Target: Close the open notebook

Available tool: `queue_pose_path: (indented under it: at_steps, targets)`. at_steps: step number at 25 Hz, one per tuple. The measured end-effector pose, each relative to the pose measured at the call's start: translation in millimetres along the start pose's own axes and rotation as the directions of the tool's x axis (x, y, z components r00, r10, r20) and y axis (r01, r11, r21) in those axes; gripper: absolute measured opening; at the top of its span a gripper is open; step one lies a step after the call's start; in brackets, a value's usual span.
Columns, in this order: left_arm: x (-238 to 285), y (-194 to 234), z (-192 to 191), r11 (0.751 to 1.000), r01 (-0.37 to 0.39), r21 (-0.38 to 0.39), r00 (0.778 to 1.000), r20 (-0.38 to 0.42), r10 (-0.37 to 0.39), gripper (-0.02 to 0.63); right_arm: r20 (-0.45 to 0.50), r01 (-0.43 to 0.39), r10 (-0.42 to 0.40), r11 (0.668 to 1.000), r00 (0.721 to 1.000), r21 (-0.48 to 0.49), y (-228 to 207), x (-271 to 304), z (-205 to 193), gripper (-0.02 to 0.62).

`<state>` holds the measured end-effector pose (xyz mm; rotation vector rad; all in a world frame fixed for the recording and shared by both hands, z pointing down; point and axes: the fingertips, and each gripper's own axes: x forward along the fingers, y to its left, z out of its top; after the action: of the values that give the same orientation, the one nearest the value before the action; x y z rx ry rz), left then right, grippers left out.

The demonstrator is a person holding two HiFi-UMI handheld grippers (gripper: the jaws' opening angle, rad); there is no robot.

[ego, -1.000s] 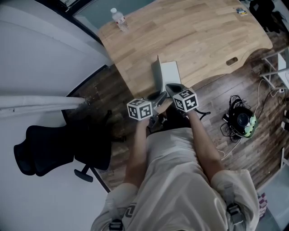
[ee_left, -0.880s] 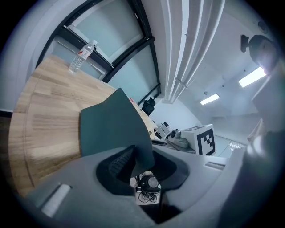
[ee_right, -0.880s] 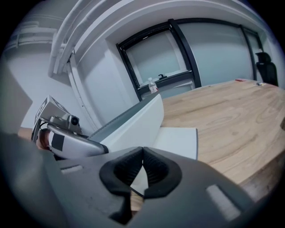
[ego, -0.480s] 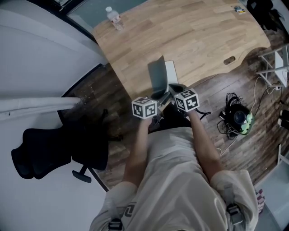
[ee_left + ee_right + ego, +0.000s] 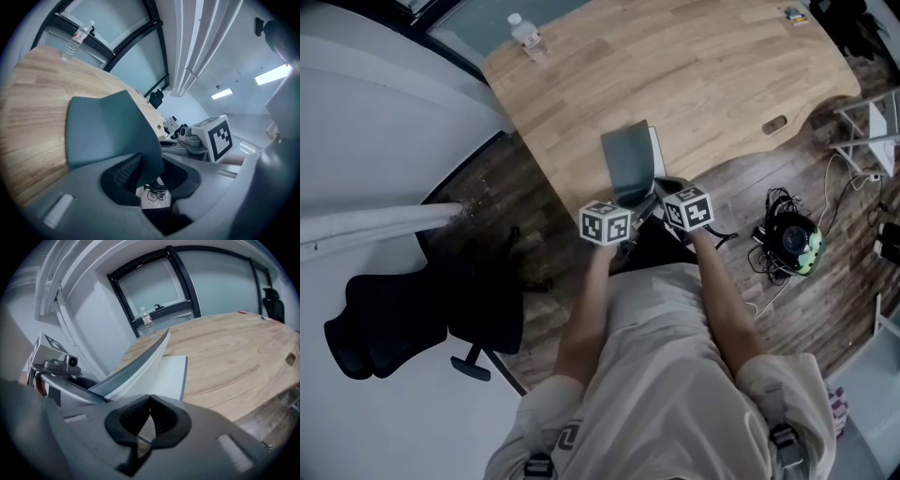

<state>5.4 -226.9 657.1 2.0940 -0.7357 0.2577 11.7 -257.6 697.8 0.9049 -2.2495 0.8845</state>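
In the left gripper view, the raised cover of the grey-green notebook point(image 5: 110, 126) hides its pages and part of the light wooden tabletop point(image 5: 33, 117). In the head view, a small coloured item point(image 5: 794, 13) at the tabletop's far corner is too small to tell, and the picture's top edge cuts the tabletop off.

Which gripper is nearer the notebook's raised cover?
Left. The left gripper, jaws just opening, has the raised cover between them; the right gripper, jaws together, sits beside it at the near edge of the pages.
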Motion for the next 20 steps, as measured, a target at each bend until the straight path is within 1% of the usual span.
queue_pose_path:
  at_steps: [3, 5, 9, 13, 16, 20]
  targets:
    - [7.4, 2.3, -2.7, 1.0, -0.004, 0.009, 0.999, -0.039, 0.004, 0.103, -0.037, 0.022, -0.022, 1.0, 0.999, -0.005, -8.2, 1.9, -4.3, 0.0]
    - [12.1, 3.1, -4.2, 1.0, -0.004, 0.007, 0.999, -0.051, 0.004, 0.106, -0.05, 0.027, -0.027, 1.0, 0.998, 0.004, -13.0, 2.2, -7.0, 0.0]
    - [18.5, 5.8, -4.7, 1.0, 0.005, -0.009, 0.998, -0.068, -0.006, 0.109, -0.066, 0.018, -0.017, 1.0, 0.998, 0.017, -18.4, 5.4, -9.0, 0.0]
    - [24.5, 7.8, -4.9, 1.0, 0.005, -0.011, 0.995, -0.097, -0.006, 0.111, -0.084, 0.01, -0.006, 0.998, 0.996, 0.054, -24.4, 7.4, -12.7, 0.0]
    - [26.3, 6.0, -5.2, 1.0, 0.009, -0.015, 0.992, -0.129, -0.011, 0.112, -0.089, 0.0, 0.004, 0.999, 0.996, 0.052, -24.6, 6.6, -13.3, 0.0]
    - [27.6, 9.8, -5.9, 1.0, 0.008, 0.002, 0.985, -0.172, -0.008, 0.115, -0.111, 0.013, -0.008, 0.999, 0.994, 0.046, -26.9, 10.0, -15.6, 0.0]
